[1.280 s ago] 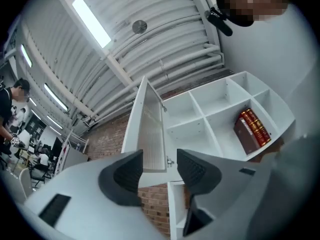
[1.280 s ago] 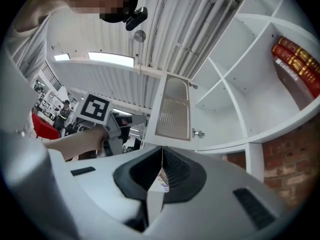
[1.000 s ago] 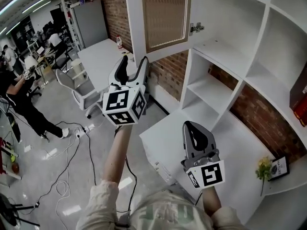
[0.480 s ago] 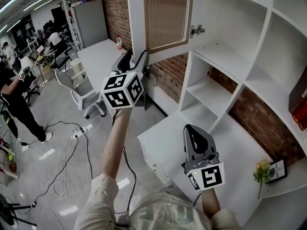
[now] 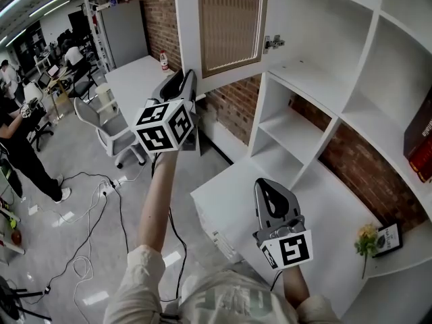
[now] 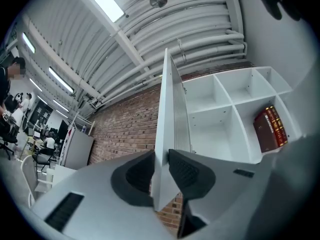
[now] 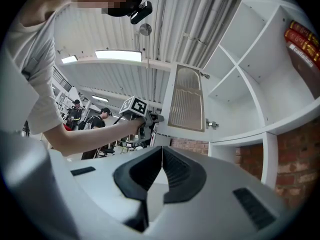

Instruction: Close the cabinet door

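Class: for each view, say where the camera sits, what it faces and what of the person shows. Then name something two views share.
Head view: on the person's head, facing steeply down at both forearms, left gripper, right gripper, shelving.
Left gripper view: rides that gripper, facing up along jaws that have just been closing on the cabinet door; own body unclear.
Right gripper view: rides that gripper, jaws shut, facing the person's left arm and shirt.
Shared: both gripper views show the door and red books.

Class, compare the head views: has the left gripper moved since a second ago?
Yes: the left gripper rose toward the cabinet door's lower corner, jaws just closing onto its edge.
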The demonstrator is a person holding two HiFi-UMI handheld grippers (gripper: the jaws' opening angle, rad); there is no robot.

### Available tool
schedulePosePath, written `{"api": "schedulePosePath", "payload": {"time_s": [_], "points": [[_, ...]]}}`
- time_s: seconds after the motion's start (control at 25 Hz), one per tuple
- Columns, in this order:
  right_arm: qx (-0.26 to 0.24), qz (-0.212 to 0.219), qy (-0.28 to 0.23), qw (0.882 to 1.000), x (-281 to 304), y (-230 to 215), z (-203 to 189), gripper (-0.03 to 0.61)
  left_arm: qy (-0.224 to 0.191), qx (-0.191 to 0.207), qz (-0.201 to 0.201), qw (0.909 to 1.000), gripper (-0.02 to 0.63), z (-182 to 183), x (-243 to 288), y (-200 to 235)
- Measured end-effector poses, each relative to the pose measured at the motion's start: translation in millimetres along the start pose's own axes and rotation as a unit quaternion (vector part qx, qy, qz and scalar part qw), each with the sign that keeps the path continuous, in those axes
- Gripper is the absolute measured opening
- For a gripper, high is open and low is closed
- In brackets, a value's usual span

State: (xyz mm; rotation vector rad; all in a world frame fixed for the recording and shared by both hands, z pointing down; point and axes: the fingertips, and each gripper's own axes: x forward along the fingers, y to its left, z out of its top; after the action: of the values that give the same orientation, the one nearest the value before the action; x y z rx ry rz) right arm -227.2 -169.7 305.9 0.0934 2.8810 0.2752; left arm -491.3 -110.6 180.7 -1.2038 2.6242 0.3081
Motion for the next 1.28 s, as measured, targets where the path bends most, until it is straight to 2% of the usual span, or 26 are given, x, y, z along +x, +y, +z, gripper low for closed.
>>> {"api": "schedulePosePath", "payload": {"time_s": [0.2,0.52,1.12,1.28], "points": [[0.002,0.008,-0.003,1.0,2,7,2,0.017,-0.007,0.015,-0.014,0.9998,0.091,3,-12,-18],[0.003,0.02,-0.011,1.0,4,16,5,0.017,0.002,0.004,-0.084,0.9965,0.075,4,-31,-66],[-0.002,-0.007,-0.006,1.0,-6,9,5,0.017,0.002,-0.003,-0.17,0.9855,0.075,3,-45,-117],[-0.006,-0.009,-0.008,1.0,-4,14,10,0.017,-0.003,-0.009,-0.179,0.9838,0.076,6,-47,-121]]}}
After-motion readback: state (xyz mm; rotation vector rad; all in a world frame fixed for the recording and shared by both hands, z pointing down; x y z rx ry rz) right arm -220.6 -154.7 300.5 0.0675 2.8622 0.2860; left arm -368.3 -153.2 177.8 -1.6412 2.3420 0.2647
